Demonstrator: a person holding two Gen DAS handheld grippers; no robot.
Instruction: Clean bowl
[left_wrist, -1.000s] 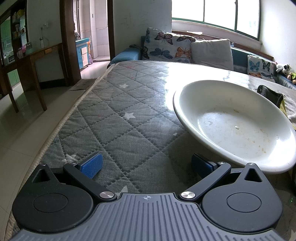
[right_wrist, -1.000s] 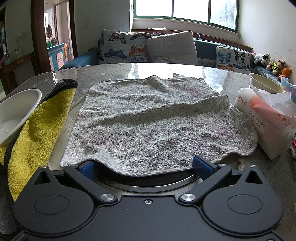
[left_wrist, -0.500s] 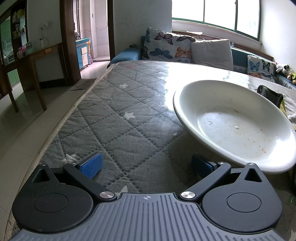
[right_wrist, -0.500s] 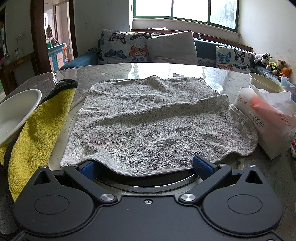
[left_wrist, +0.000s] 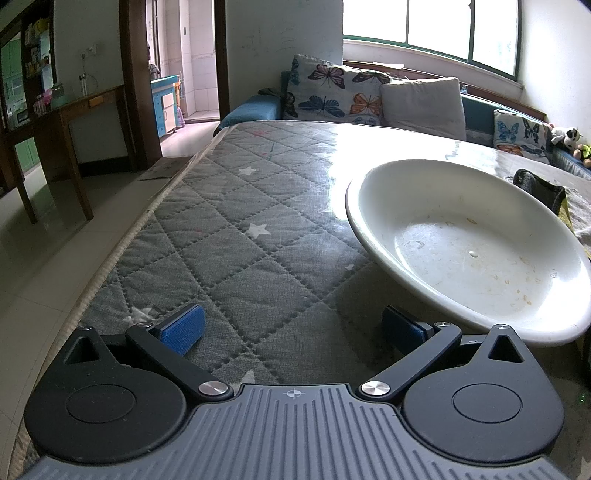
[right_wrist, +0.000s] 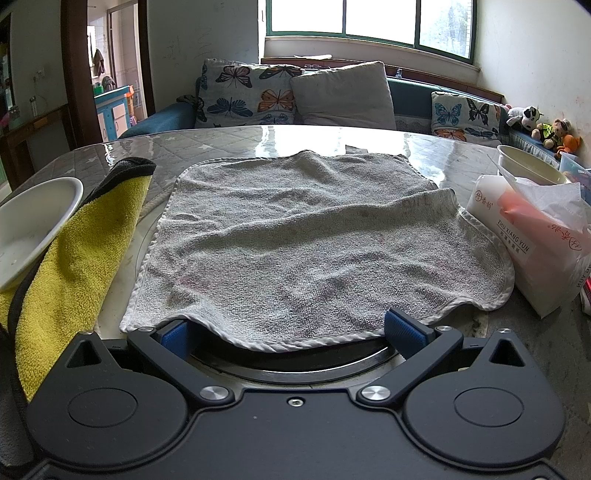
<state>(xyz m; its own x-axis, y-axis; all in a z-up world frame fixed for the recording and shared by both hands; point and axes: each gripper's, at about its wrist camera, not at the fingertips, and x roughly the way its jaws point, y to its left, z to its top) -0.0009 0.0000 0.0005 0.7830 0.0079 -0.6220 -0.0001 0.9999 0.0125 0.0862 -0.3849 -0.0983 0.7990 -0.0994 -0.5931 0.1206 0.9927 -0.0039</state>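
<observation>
A wide white bowl (left_wrist: 469, 247) with dried food specks sits on the quilted table cover, ahead and right of my left gripper (left_wrist: 293, 328). That gripper is open and empty; its right pad lies just under the bowl's near rim. The same bowl (right_wrist: 29, 225) shows at the left edge of the right wrist view. A grey towel (right_wrist: 314, 243) lies spread flat in front of my right gripper (right_wrist: 291, 332), which is open, with the towel's near hem draped between its pads. A yellow cloth with a dark edge (right_wrist: 70, 266) lies between bowl and towel.
A tissue pack (right_wrist: 532, 236) stands right of the towel, with a second white bowl (right_wrist: 528, 168) behind it. The table edge (left_wrist: 147, 218) drops to the floor on the left. A round metal ring (right_wrist: 295, 365) lies under the towel's near hem. Cushions line a bench beyond.
</observation>
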